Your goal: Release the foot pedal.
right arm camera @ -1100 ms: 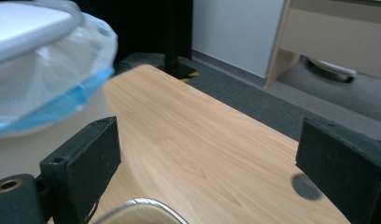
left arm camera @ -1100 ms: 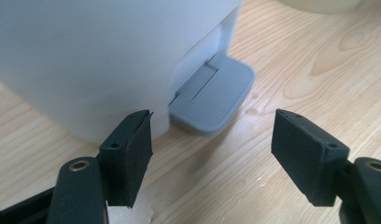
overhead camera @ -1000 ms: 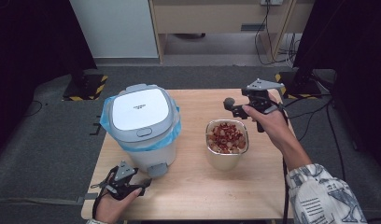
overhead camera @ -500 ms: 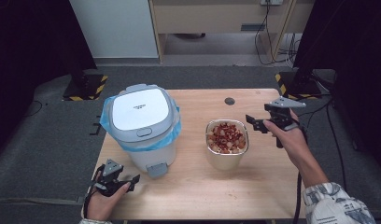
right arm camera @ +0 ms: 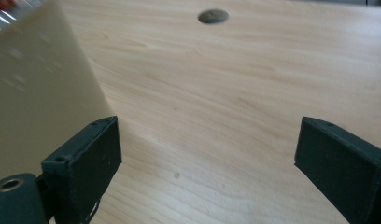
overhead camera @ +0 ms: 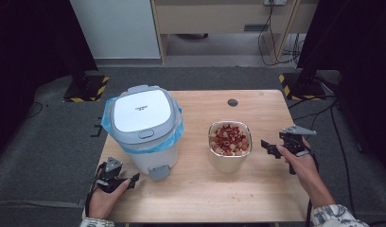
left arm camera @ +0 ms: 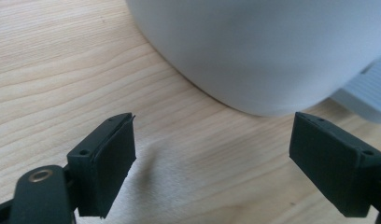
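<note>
A white pedal bin (overhead camera: 144, 128) with a grey-rimmed lid and a blue liner stands on the left half of the wooden table (overhead camera: 257, 189); its grey pedal (overhead camera: 158, 171) points toward me. A pale square container (overhead camera: 229, 146) holding reddish-brown bits sits mid-table. My left gripper (overhead camera: 127, 180) rests low at the front left, open and empty, its jaws facing the bin's white base (left arm camera: 254, 51). My right gripper (overhead camera: 269, 147) is open and empty just right of the container, whose wall (right arm camera: 37, 93) fills the left of the right gripper view.
A small round hole (overhead camera: 232, 102) lies in the tabletop near the far edge, also in the right gripper view (right arm camera: 213, 16). Black stands with yellow-striped feet (overhead camera: 86, 88) flank the table on the grey floor. A cabinet and cables sit behind.
My right gripper has come back from the far right of the table toward me, down beside the container. My left gripper has slid left and back, away from the bin's pedal.
</note>
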A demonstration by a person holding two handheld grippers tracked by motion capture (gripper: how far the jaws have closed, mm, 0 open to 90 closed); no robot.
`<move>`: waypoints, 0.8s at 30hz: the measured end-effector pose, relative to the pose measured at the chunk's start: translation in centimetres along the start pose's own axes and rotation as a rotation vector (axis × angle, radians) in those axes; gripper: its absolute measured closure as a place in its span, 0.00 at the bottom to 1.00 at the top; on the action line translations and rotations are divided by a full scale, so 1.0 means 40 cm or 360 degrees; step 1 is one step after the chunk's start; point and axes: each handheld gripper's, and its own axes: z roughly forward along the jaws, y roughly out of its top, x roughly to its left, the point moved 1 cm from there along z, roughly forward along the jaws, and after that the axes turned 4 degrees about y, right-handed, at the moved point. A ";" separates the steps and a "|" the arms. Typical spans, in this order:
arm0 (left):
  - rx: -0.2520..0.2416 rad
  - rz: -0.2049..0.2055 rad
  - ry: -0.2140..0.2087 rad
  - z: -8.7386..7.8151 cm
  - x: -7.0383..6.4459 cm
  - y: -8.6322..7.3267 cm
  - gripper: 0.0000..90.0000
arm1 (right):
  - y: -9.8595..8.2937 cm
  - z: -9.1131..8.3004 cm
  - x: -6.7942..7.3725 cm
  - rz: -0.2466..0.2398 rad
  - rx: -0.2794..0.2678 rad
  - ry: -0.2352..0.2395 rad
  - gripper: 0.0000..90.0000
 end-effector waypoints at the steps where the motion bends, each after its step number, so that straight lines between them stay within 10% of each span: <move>1: 0.0000 -0.0006 0.0007 0.004 0.007 0.000 0.15 | -0.006 0.003 -0.004 0.0014 0.0007 -0.0012 0.08; 15: 0.0015 0.0032 0.0029 0.041 0.032 0.000 0.14 | -0.086 0.071 -0.030 0.0122 0.0262 -0.0145 0.07; 24: 0.0004 0.0029 0.0049 0.049 0.040 -0.005 0.13 | -0.099 0.090 0.002 -0.0032 0.0282 -0.0193 0.05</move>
